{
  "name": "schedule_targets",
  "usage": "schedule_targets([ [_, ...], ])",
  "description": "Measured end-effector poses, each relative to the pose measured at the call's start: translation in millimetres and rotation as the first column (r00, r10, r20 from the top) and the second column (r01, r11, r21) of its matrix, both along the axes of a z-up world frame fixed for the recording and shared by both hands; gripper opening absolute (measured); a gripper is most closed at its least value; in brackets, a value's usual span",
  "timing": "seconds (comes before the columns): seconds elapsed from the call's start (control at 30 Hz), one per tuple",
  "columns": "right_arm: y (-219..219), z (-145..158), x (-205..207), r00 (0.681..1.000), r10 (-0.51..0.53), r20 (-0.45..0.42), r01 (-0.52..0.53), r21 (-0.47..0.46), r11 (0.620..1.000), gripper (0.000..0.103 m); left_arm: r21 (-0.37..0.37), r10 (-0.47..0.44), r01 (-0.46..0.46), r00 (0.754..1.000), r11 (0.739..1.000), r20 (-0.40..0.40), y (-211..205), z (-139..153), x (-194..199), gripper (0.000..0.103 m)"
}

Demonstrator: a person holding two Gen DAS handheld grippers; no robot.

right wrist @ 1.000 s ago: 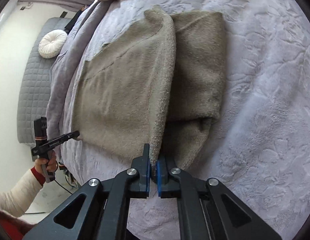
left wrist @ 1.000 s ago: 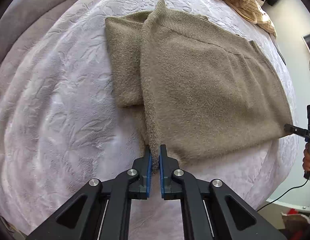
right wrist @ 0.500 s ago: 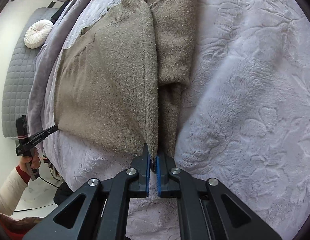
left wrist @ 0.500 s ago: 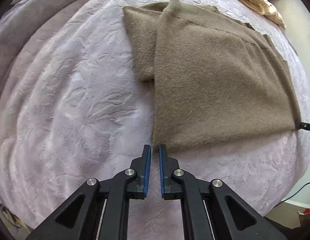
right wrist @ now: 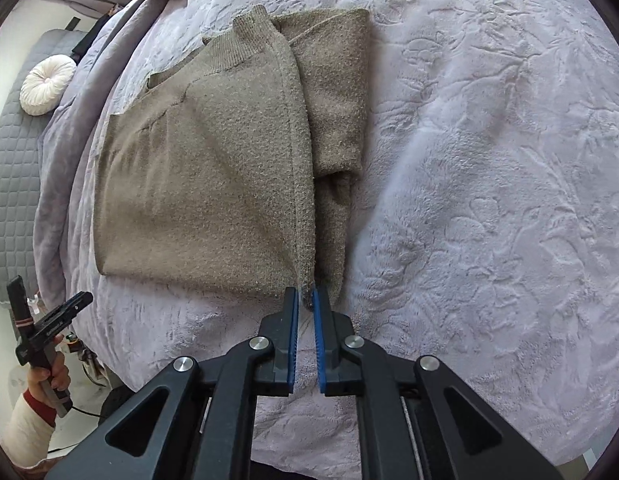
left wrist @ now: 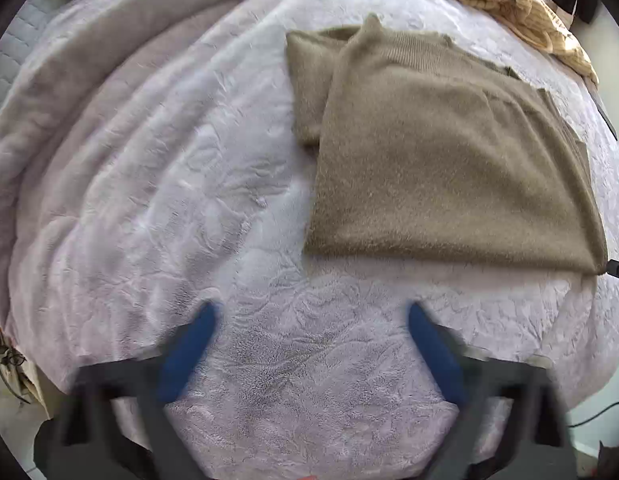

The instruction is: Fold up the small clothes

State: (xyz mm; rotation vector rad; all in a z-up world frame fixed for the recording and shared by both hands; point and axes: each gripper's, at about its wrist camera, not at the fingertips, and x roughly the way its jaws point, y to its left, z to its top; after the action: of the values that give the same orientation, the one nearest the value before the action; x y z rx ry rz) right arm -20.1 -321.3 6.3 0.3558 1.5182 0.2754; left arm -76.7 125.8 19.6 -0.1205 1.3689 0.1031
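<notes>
- The left claw is spread wide and holds nothing; its blue pads are blurred, so it looks to be in motion, hanging over bare blanket.
- The right claw is pinched onto the near corner of the sweater, a bit of knit caught between its blue pads.
- That corner hold looks meant to keep the folded edge tight and straight while the other side is let go.
- The sweater lies flat on the blanket, folded over itself, a sleeve tucked alongside and partly under the top layer.
- From the left claw the sweater sits ahead and to the right, near but not touching; its bottom edge runs across just beyond the pads.
- The ribbed collar points away, toward the far end of the bed.
- I'd judge one fold laid down, with more folds to come.
</notes>
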Motion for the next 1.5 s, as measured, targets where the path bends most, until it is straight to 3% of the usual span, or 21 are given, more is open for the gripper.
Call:
schedule_targets([
  [0.17, 3, 16, 15, 0.997, -0.027, 0.067, 0.028, -0.017, 0.999, 0.020, -0.011, -0.031, 0.032, 0.999, 0.999, 0.014, -24, 18, 5, 0.100],
  [0.3, 9, 16, 58, 0.992, -0.037, 0.118, 0.039, -0.013, 0.999, 0.050, -0.011, 0.014, -0.014, 1.000, 1.000, 0.014, -37, 21, 15, 0.100],
  [0.57, 32, -13, 160, 0.985, -0.032, 0.171, 0.037, -0.030, 0.999, 0.050, -0.034, 0.068, -0.066, 0.997, 0.997, 0.045, -46, 15, 39, 0.100],
  [0.6, 36, -19, 169, 0.985, -0.025, 0.170, 0.031, -0.033, 0.999, 0.050, -0.035, 0.068, -0.066, 0.997, 0.997, 0.045, -47, 12, 42, 0.100],
  [0.63, 39, -24, 177, 0.987, -0.017, 0.160, 0.024, -0.039, 0.999, 0.040, -0.033, 0.068, -0.066, 0.997, 0.997, 0.045, -50, 11, 43, 0.100],
  [0.7, 45, -30, 185, 0.990, 0.008, 0.142, -0.001, -0.054, 0.999, 0.006, -0.049, 0.057, -0.055, 0.997, 0.997, 0.044, -54, 10, 47, 0.100],
  [0.83, 43, -15, 180, 0.974, 0.051, 0.222, -0.027, -0.110, 0.994, 0.006, -0.066, 0.068, -0.063, 0.995, 0.996, 0.078, -61, 14, 50, 0.100],
  [0.97, 26, -35, 186, 0.988, -0.021, 0.150, 0.032, -0.072, 0.997, 0.007, -0.046, 0.057, -0.055, 0.997, 0.997, 0.051, -70, 10, 56, 0.100],
  [1.03, 21, -28, 181, 0.986, -0.070, 0.155, 0.081, -0.069, 0.994, 0.013, -0.052, 0.053, -0.051, 0.997, 0.997, 0.050, -74, 12, 57, 0.100],
  [1.1, 21, -16, 172, 0.983, -0.064, 0.170, 0.082, -0.101, 0.991, 0.014, -0.052, 0.049, -0.046, 0.998, 0.998, 0.047, -77, 14, 59, 0.100],
  [1.27, 26, 15, 126, 0.976, -0.020, 0.219, 0.040, -0.086, 0.995, 0.016, -0.054, 0.039, -0.037, 0.999, 0.998, 0.032, -85, 16, 63, 0.100],
  [1.5, 31, 3, 56, 0.993, -0.038, 0.113, 0.038, 0.009, 0.999, 0.020, -0.045, 0.011, -0.011, 1.000, 0.999, 0.004, -97, 14, 61, 0.100],
])
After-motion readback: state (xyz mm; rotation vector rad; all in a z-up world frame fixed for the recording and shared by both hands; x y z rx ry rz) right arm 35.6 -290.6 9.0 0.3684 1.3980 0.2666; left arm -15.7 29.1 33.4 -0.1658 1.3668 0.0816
